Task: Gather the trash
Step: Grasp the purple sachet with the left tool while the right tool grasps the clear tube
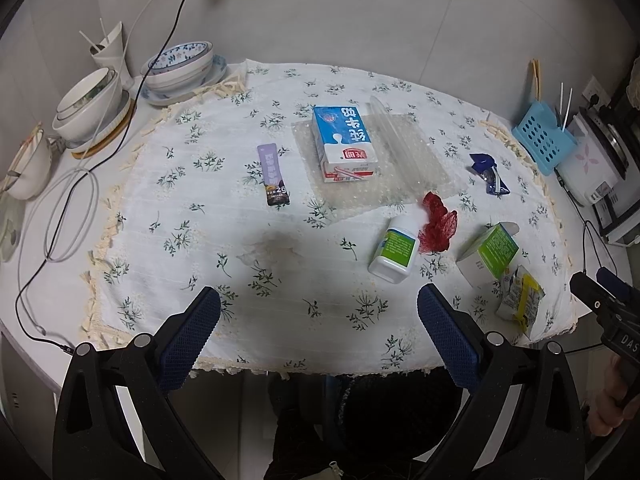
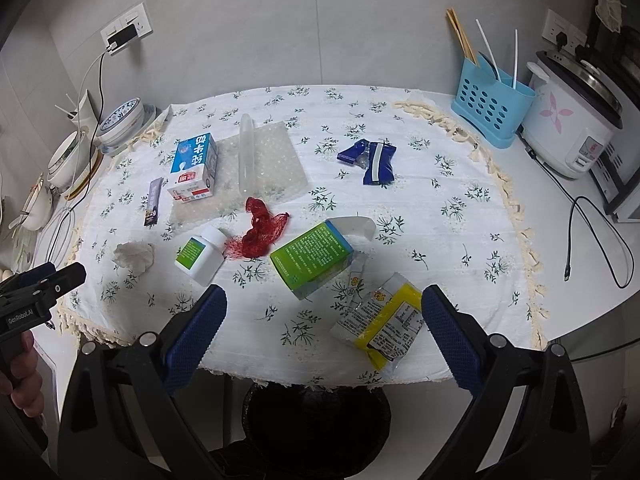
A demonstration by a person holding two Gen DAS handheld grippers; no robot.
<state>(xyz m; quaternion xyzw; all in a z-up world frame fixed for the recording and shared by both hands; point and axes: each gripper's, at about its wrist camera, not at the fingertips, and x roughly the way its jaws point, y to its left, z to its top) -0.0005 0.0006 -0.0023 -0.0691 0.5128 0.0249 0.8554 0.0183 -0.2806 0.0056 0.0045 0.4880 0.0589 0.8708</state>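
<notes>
Trash lies on the floral tablecloth: a blue milk carton on bubble wrap, a purple sachet, a white pill bottle, red netting, a green box, a yellow packet, a blue wrapper and a crumpled tissue. My left gripper is open above the table's front edge, near the tissue. My right gripper is open over the front edge, beside the yellow packet.
A black bin stands under the table's front edge. Stacked bowls and cables lie at the left. A blue utensil basket and a rice cooker stand at the right.
</notes>
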